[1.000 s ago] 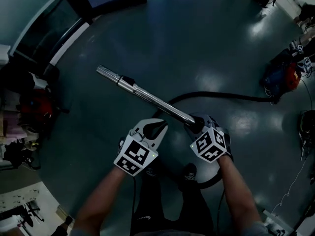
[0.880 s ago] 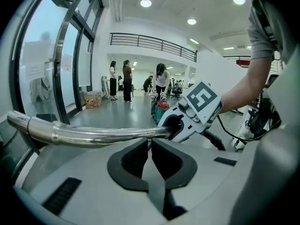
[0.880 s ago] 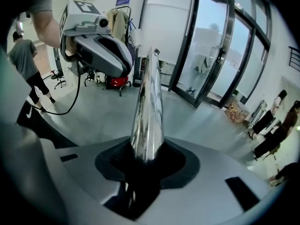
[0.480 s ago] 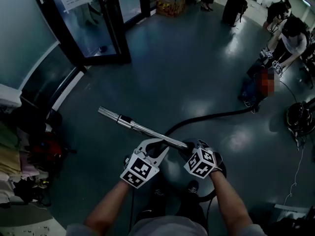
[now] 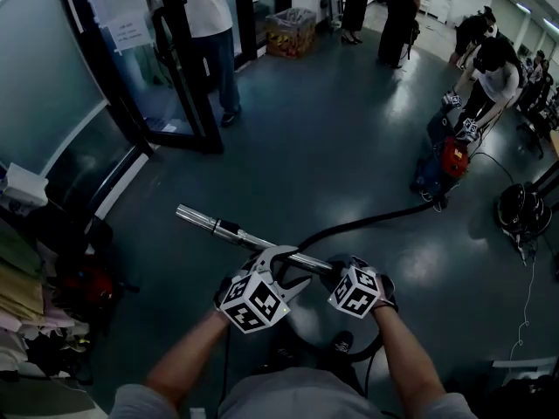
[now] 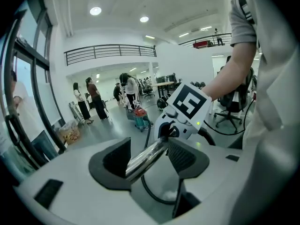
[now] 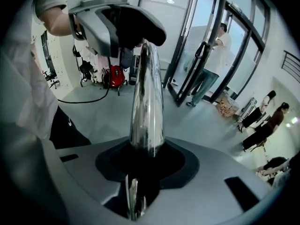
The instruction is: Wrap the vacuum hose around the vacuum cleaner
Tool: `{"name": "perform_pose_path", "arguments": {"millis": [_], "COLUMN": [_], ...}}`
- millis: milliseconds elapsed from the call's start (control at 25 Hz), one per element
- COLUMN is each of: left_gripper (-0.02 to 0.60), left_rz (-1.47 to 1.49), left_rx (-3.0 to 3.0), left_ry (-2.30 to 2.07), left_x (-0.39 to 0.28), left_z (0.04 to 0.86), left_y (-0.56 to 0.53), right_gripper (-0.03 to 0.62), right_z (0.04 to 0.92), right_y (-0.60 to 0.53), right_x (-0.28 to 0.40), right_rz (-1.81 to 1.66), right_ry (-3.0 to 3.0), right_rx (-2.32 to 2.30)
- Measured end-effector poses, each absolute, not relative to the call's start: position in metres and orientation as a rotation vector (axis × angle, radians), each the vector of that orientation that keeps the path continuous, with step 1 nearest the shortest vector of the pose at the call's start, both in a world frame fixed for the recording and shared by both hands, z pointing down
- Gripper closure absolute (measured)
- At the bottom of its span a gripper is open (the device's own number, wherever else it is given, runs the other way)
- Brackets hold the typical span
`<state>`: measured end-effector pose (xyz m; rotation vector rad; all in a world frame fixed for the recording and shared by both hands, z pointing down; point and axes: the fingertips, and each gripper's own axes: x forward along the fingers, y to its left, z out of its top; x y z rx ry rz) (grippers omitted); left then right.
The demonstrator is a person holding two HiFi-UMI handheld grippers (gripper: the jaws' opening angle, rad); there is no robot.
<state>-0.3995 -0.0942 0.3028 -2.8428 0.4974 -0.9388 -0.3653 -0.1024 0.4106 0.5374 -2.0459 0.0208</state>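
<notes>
The chrome vacuum wand point(image 5: 236, 234) runs from upper left to lower right in front of me. My right gripper point(image 5: 339, 271) is shut on its handle end; in the right gripper view the wand point(image 7: 146, 102) rises straight out of the closed jaws point(image 7: 146, 156). My left gripper point(image 5: 281, 267) straddles the tube further along. Its jaws have just been opening, and the tube point(image 6: 143, 158) lies between them with a gap at the left pad point(image 6: 116, 157). A black hose point(image 5: 367, 223) curves from the handle to the red and blue vacuum cleaner point(image 5: 441, 162) at the far right.
One person stands at the glass door point(image 5: 210, 24); others stand at the back. Two people point(image 5: 489, 64) bend over the vacuum cleaner. A black round machine point(image 5: 520, 208) sits at the right edge. Bags and clothes point(image 5: 70, 286) pile up at the left. My feet point(image 5: 336, 343) are below the grippers.
Both grippers have risen with the wand, and my view has tilted up to take in more of the room. The left jaws went from shut beside the tube to open around it.
</notes>
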Motion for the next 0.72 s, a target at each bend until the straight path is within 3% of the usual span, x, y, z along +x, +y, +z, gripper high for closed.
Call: {"name": "perform_pose_path", "arguments": {"millis": [240,440,720], "left_gripper": [0.341,0.341,0.341], "left_rz": [-1.032,-1.386,-1.584], "left_rx": [-2.686,-2.512,-2.365], "left_ry": [0.391,0.176,0.094], "left_x": [-0.38,-0.384,-0.392], "left_z": [0.272,0.303,0.336], "left_y": [-0.085,-0.084,-0.088], "right_gripper": [0.459,0.459,0.459], "right_z": [0.397,0.391,0.383], "right_y": [-0.096,-0.091,-0.086], "right_x": [-0.366,-0.368,-0.364], "right_rz": [-0.026,-0.049,-0.02], "right_ry": [-2.044,-2.039,-2.066], "right_rx": [0.513,0.474,0.447]}}
